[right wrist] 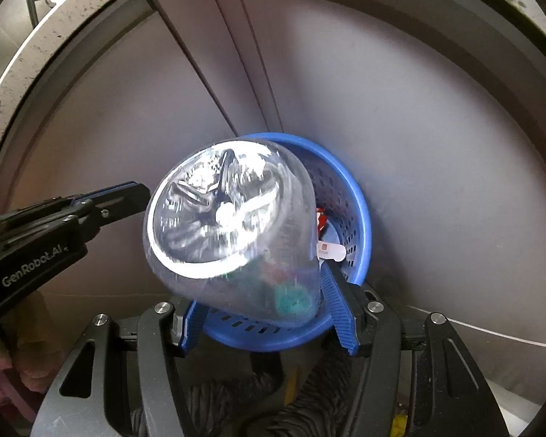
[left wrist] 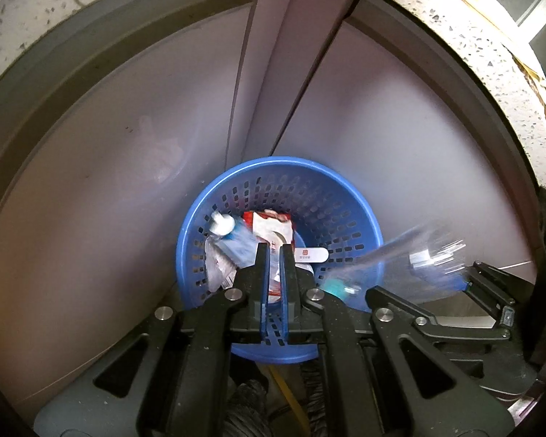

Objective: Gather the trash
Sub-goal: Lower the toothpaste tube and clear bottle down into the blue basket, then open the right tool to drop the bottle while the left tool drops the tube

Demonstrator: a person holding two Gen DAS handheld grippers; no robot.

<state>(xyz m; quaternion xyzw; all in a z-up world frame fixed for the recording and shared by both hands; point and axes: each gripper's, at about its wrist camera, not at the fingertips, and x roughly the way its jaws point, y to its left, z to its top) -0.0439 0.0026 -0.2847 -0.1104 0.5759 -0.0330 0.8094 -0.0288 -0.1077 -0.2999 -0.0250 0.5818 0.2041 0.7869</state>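
A clear plastic bottle point(right wrist: 233, 233) with a teal cap hangs tilted, base up, over a blue perforated basket point(left wrist: 331, 196). Inside lie a white-capped tube point(left wrist: 229, 235), a red-and-white wrapper point(left wrist: 273, 227) and a small white card point(left wrist: 311, 255).

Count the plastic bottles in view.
2: one clear bottle held in the right tool above the blue basket; one white-capped bottle lying inside it. Others may be hidden.

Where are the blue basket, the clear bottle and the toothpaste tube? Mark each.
blue basket point(left wrist: 342, 196), left wrist view, far inner wall.
clear bottle point(right wrist: 214, 215), right wrist view, its base.
toothpaste tube point(left wrist: 233, 236), left wrist view, its body below the white cap.
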